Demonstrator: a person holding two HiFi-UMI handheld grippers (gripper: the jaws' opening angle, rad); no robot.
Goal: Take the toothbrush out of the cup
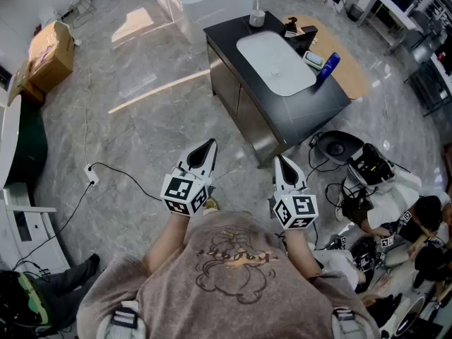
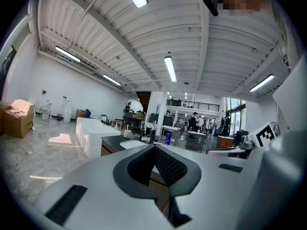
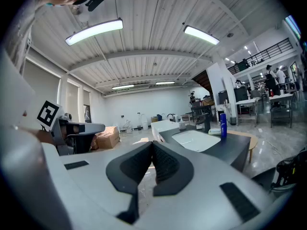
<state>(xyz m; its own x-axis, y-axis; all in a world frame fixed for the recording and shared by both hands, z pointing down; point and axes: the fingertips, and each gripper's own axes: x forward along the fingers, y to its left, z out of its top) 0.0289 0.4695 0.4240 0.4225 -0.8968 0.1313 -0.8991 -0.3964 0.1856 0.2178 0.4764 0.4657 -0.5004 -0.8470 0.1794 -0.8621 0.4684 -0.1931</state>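
Note:
A small pale cup [image 1: 257, 18] stands at the far corner of a black cabinet [image 1: 296, 111] with a white basin [image 1: 275, 63], and a thin toothbrush [image 1: 257, 6] sticks up out of it. In the left gripper view the cup [image 2: 127, 133] is small and far off; in the right gripper view the cup [image 3: 182, 125] also looks distant. My left gripper [image 1: 207, 149] and right gripper [image 1: 282, 163] are held side by side over the floor, well short of the cabinet. Both are shut with nothing between the jaws, as the left gripper [image 2: 154, 147] and the right gripper [image 3: 152, 144] show in their own views.
A blue bottle [image 1: 328, 68] stands on the cabinet's right side beside a wooden table [image 1: 357, 76]. A cardboard box [image 1: 49, 51] sits far left. A cable [image 1: 106, 169] trails on the floor at left. Seated people and gear [image 1: 395, 217] crowd the right.

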